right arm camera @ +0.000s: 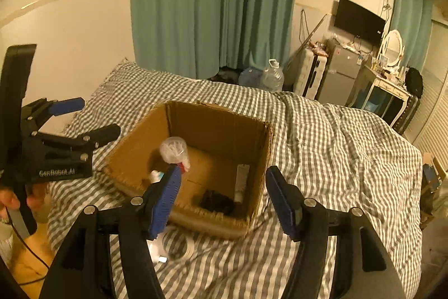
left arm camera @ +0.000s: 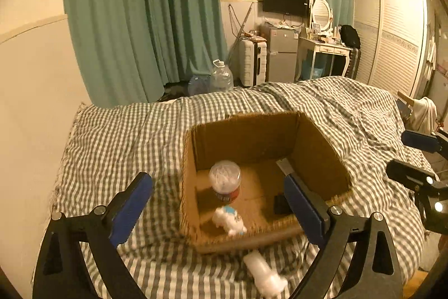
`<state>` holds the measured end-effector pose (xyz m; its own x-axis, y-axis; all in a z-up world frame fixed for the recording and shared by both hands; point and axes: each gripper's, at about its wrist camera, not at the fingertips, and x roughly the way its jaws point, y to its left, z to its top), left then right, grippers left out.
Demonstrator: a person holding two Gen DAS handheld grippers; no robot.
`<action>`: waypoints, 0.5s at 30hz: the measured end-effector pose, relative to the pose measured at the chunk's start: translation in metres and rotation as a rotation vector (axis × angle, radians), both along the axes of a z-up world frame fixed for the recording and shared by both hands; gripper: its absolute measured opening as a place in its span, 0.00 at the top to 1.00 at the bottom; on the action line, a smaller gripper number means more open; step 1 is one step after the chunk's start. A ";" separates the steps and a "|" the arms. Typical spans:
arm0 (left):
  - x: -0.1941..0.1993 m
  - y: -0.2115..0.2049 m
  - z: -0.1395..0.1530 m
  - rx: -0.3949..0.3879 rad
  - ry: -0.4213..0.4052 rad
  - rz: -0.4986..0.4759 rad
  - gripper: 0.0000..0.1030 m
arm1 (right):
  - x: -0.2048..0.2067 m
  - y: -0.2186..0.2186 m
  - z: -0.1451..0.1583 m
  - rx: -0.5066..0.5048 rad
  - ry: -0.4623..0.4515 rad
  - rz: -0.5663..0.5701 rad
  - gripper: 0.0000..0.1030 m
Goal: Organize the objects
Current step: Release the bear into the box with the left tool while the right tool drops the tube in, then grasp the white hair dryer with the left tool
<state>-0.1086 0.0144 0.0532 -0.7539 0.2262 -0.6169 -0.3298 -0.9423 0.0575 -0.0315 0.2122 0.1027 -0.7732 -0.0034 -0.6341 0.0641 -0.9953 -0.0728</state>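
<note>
Box: cardboard box (left arm camera: 263,147) sits open-topped on the bed (left arm camera: 117,136), on the grey-and-white checked cover; from your right wrist view it is the same box (right arm camera: 212,131), just ahead of both tools.
Left tool: your left tool (left arm camera: 218,201) hangs over the near edge of the box with its blue pads spread wide and nothing between them; in the right wrist view it shows at the left (right arm camera: 89,116), also spread.
Right tool: your right tool (right arm camera: 224,192) is spread apart and empty, poised above the near wall of the box; its tips enter the left wrist view at the right edge (left arm camera: 414,156).
Cotton swab jar: clear round jar of cotton swabs (left arm camera: 224,180) stands upright on the box floor near the left wall, red band at its base; seen too from the right (right arm camera: 174,152).
Toy figure: small white figure with a blue patch (left arm camera: 229,219) is at the near-left corner inside the box, blurred.
Dark item: small black object (left arm camera: 280,204) lies on the box floor by the near right wall.
White tube: white tube (right arm camera: 242,181) leans against the right wall inside the box.
Outside the box: white bottle (left arm camera: 264,275) lies on the bed cover just in front of the box, blurred.
</note>
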 end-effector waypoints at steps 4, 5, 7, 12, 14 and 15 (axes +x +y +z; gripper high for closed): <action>0.025 -0.014 -0.015 -0.003 0.000 0.038 0.05 | 0.029 -0.005 -0.014 -0.030 0.003 -0.004 0.36; 0.030 -0.018 -0.023 -0.008 -0.007 0.061 0.05 | 0.036 -0.006 -0.021 -0.046 0.006 -0.008 0.36; 0.036 -0.024 -0.036 0.005 -0.027 0.090 0.05 | 0.046 -0.005 -0.038 -0.087 0.010 -0.017 0.35; 0.044 -0.024 -0.076 -0.003 -0.024 0.140 0.05 | 0.045 0.002 -0.091 -0.148 -0.001 -0.084 0.35; 0.046 -0.022 -0.092 -0.007 -0.016 0.129 0.05 | 0.040 -0.003 -0.110 -0.132 -0.027 -0.088 0.35; 0.047 -0.021 -0.104 -0.003 -0.022 0.122 0.05 | 0.037 -0.005 -0.120 -0.120 -0.042 -0.090 0.35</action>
